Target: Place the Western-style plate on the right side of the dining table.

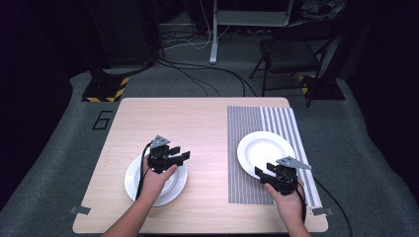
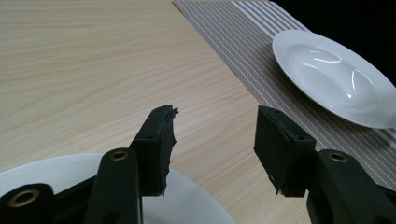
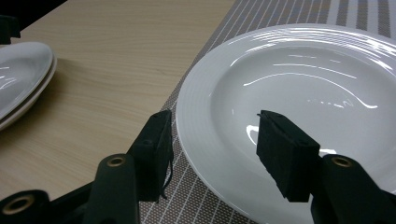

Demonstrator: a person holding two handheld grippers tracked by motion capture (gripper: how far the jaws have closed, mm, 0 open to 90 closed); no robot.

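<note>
1. Left tongs (image 1: pixel 184 157): held over the white plates (image 1: pixel 174 190) stacked at the near left of the wooden table (image 1: pixel 197 123). The jaws stand apart with nothing between them and point toward the table's middle and right.
2. Stacked plates, left gripper view (image 2: pixel 196 205): only a curved rim is seen beneath the jaws. In the right gripper view (image 3: pixel 23 79) two rims lie one on the other, flat on the bare wood.
3. Right tongs (image 1: pixel 263 170): held at the near edge of the single white plate (image 1: pixel 259 148). The jaws are parted and grip nothing. In the right gripper view (image 3: pixel 212 154) one jaw sits over the placemat just outside the rim, the other over the plate's well; contact with the rim cannot be told.
4. Single plate (image 3: pixel 289 88): round, so it has no long axis. It lies flat, face up, on the striped placemat (image 1: pixel 242 182) on the right half of the table, well apart from the stack.
5. Placemat (image 2: pixel 243 51): its long axis runs from the near edge of the table to the far edge, and its stripes run the same way.
</note>
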